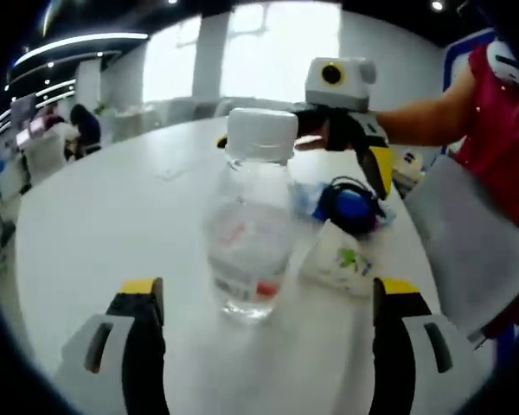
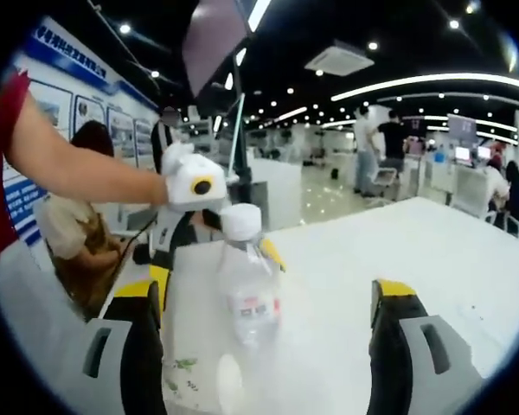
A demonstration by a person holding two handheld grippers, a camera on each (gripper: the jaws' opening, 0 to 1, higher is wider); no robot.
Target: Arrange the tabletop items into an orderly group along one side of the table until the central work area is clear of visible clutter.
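Left claw: I saw my left claw [image 1: 264, 316] spread wide, both yellow-tipped jaws rising from the bottom of the left gripper view, gripping nothing.
Bottle, left gripper view: the clear plastic bottle [image 1: 249, 225] with a white cap stood upright on the white desk [image 1: 104, 233], between the two jaws but just ahead of their tips; I saw no contact with either jaw.
Right claw: my right claw [image 2: 264, 316] was equally far apart in the right gripper view, nothing clamped.
Bottle, right gripper view: the same bottle [image 2: 245, 277] stood upright between these jaws, nearer the left jaw, with a clear gap to the right jaw; whether it touched the left jaw I could not tell.
Other items: in the left gripper view a white crumpled packet with green print [image 1: 342, 258] lay just right of the bottle, and behind it a blue round object with a black cord [image 1: 353, 207].
Edges: the desk's right edge ran close behind those items, next to the person in red.
Open room: the desk surface left of the bottle lay bare out to its far curved edge; in the right gripper view the desk [image 2: 432, 259] was bare to the right of the bottle.
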